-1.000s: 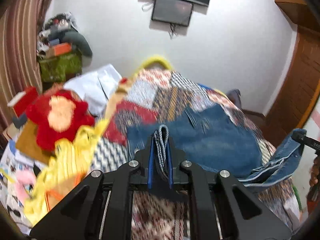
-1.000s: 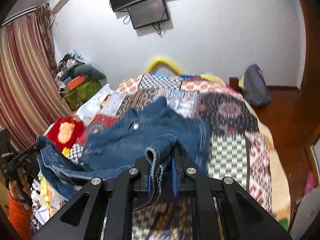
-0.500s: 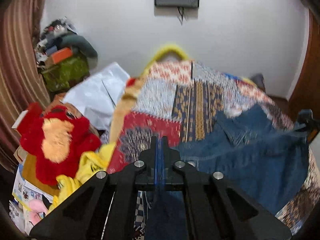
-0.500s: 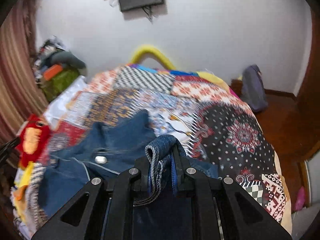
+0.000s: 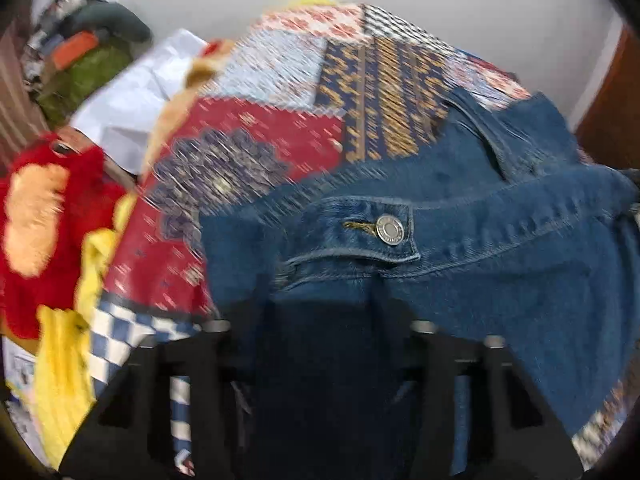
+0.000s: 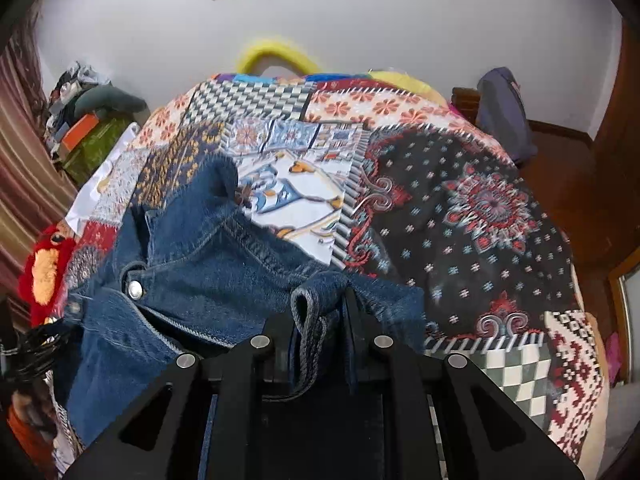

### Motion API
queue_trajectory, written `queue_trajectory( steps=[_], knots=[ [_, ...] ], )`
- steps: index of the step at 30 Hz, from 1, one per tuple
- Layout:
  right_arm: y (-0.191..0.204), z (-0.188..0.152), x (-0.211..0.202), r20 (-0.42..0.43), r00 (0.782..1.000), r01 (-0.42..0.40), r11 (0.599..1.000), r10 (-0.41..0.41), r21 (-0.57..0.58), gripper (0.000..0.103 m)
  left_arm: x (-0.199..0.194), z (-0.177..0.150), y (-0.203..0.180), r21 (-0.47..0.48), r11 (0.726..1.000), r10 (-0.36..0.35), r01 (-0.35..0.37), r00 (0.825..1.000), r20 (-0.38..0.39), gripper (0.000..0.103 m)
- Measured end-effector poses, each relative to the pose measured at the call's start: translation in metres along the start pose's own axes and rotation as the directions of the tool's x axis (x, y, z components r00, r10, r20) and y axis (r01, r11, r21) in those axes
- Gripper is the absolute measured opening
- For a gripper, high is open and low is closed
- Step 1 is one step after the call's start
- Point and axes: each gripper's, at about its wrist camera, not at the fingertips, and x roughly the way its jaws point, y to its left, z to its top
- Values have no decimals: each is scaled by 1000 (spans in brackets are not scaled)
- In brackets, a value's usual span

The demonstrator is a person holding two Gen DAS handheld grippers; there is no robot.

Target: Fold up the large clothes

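The right claw [image 6: 320, 320] pinches a bunched hem of the jeans [image 6: 208, 264] laid across the patchwork bed [image 6: 480, 208], while the left claw [image 5: 320, 320] is opening over denim, seemingly to set its folded edge down.

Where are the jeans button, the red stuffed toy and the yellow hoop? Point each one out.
jeans button [image 5: 389, 230]: left wrist view, centre of the metal stud on the waistband.
red stuffed toy [image 5: 34, 220]: left wrist view, its pale orange face patch.
yellow hoop [image 6: 276, 51]: right wrist view, top of the arch.
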Motion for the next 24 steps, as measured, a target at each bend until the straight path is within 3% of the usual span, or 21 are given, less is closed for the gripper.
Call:
queue_trajectory(
  steps=[1, 3, 7, 10, 12, 14, 16, 18, 20, 22, 24],
  knots=[
    [0, 0, -4, 18, 1000, 1, 1000, -1, 11, 13, 0, 1, -1, 1, 1000, 15, -15, 1000, 5, 25],
    [-2, 2, -14, 43, 999, 12, 999, -14, 43, 13, -5, 7, -2, -5, 999, 33, -32, 999, 28, 17],
    [-1, 8, -28, 82, 996, 41, 999, -44, 35, 13, -48, 22, -6, -8, 997, 76, -76, 981, 180, 15],
    [-2, 12, -37, 109, 993, 47, 998, -50, 35, 13, -73, 36, -4, -8, 997, 82, -82, 967, 240, 15],
    [-7, 16, -36, 88, 996, 32, 998, -36, 46, 13, -72, 43, -6, 11, 994, 100, -106, 966, 239, 15],
    [-11, 19, -31, 60, 998, 17, 998, -21, 61, 13, -58, 45, -6, 28, 982, 174, -184, 961, 216, 1],
    [-19, 21, -27, 42, 999, -4, 996, 0, 86, 14, -35, 46, 2, 18, 949, 306, -316, 931, 198, 1],
    [-27, 22, -22, 18, 999, -43, 992, 42, 114, 14, -11, 45, 25, -41, 958, 286, -283, 952, 111, 1],
    [-31, 23, -16, -16, 998, -55, 993, 57, 105, 14, 8, 37, 50, -125, 971, 211, -205, 977, 32, 1],
    [-31, 22, -10, -48, 998, -45, 996, 49, 76, 14, 11, 29, 64, -185, 976, 125, -118, 992, 29, 1],
    [-24, 16, 0, -88, 996, 7, 1000, -5, 22, 14, 6, 26, 70, -219, 974, 77, -64, 996, 49, 1]
  ],
)
